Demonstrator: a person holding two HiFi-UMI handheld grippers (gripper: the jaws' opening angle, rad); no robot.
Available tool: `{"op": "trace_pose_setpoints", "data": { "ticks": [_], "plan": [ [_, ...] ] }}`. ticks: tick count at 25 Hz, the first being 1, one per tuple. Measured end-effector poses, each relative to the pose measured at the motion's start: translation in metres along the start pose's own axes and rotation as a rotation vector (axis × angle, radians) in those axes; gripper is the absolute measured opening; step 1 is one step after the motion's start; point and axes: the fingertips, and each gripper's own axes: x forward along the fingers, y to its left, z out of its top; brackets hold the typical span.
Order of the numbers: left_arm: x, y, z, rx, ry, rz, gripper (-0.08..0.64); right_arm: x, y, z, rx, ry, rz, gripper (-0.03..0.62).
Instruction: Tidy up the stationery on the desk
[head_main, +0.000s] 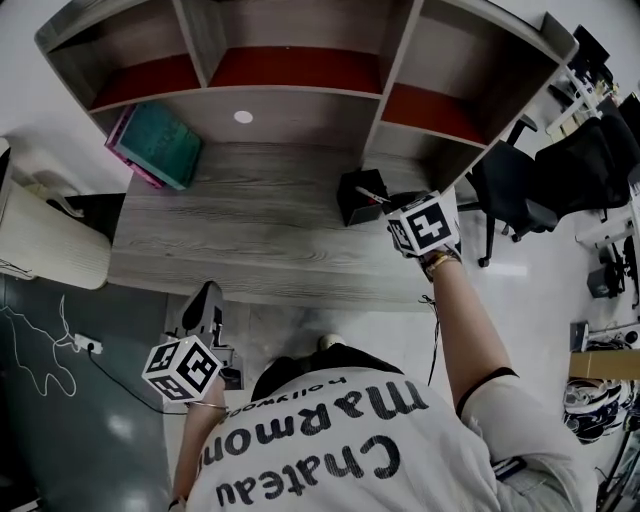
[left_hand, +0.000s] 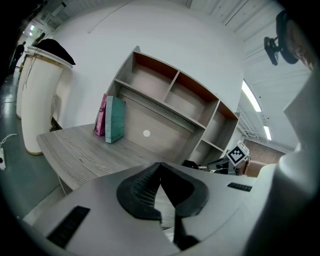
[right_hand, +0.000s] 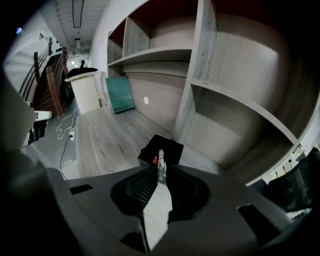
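Observation:
A black pen holder (head_main: 357, 200) stands on the wooden desk (head_main: 250, 240), near the right upright of the shelf unit. My right gripper (head_main: 388, 203) hovers just above it, shut on a white pen with a red tip (right_hand: 160, 169). In the right gripper view the pen points down toward the black pen holder (right_hand: 165, 146). My left gripper (head_main: 208, 295) hangs below the desk's front edge, left of the person's body. Its jaws meet at the tips with nothing between them (left_hand: 160, 167).
A teal book (head_main: 165, 145) and a pink one (left_hand: 101, 116) lean at the desk's back left under the shelves (head_main: 300, 70). A white ribbed unit (head_main: 45, 245) stands left of the desk. A black office chair (head_main: 520, 190) sits to the right. A cable (head_main: 85, 345) lies on the floor.

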Motion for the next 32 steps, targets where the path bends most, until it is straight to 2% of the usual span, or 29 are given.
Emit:
{"op": "trace_pose_setpoints", "data": {
  "ticks": [22,32],
  "plan": [
    [-0.015,0.026,-0.001,-0.024,-0.002,0.064,0.015,0.032,0.016,0.027,-0.020,0.004,0.030,0.063],
    [-0.015,0.032,-0.002,-0.034,0.005,0.070,0.015,0.044,0.018,0.030,0.014,0.004,0.025,0.064]
  ]
}}
